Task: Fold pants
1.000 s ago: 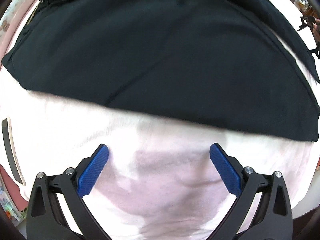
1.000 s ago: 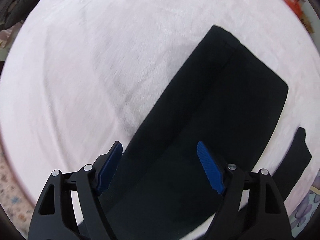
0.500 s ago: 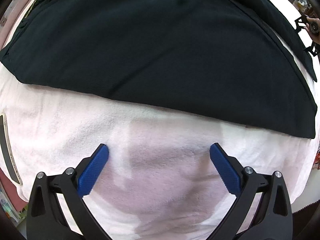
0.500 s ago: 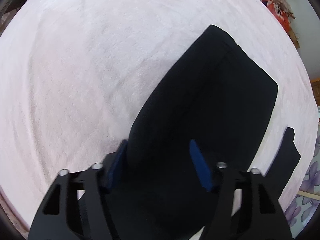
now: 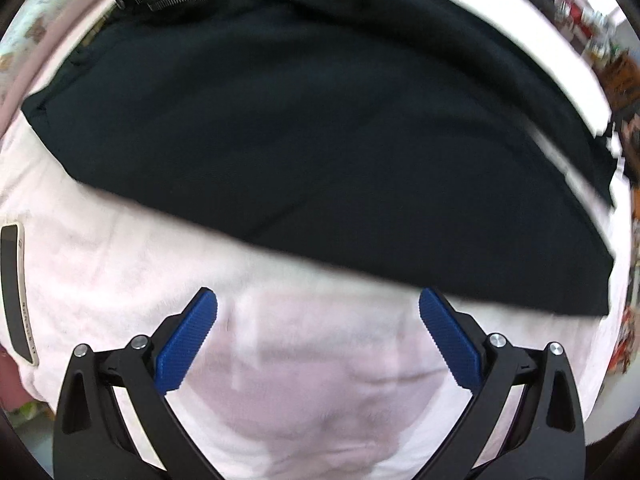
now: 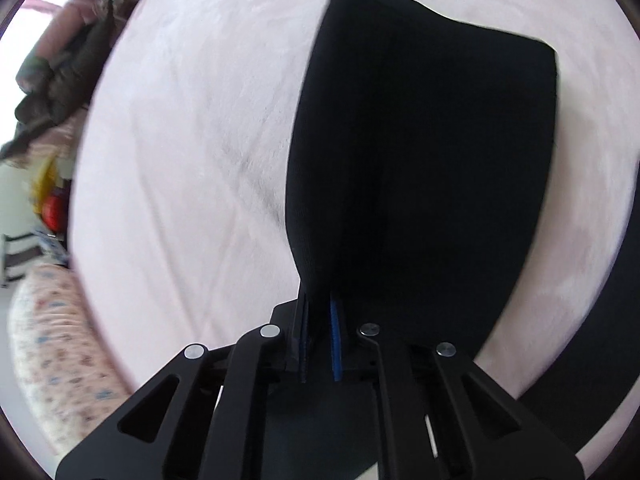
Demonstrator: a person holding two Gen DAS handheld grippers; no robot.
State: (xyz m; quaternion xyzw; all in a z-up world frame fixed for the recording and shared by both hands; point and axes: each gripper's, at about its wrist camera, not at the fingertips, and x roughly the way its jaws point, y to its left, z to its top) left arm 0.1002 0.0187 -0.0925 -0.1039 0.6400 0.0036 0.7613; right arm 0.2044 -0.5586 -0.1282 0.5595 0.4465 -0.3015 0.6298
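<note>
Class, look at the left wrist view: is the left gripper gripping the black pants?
No: the left gripper is open above the pink blanket, short of the black pants.

left wrist view low over pink blanket (image 5: 120,280), pants (image 5: 320,140) ahead, right wrist view close, pants (image 6: 420,160) shared

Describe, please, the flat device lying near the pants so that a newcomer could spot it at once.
Start from the pale pink blanket that covers the bed, with the black pants spread across it. Follow the blanket to its left edge in the left wrist view: there lies a slim phone, apart from the pants. Its dark glossy face and pale rim set it apart from the soft fabric around it.
</note>
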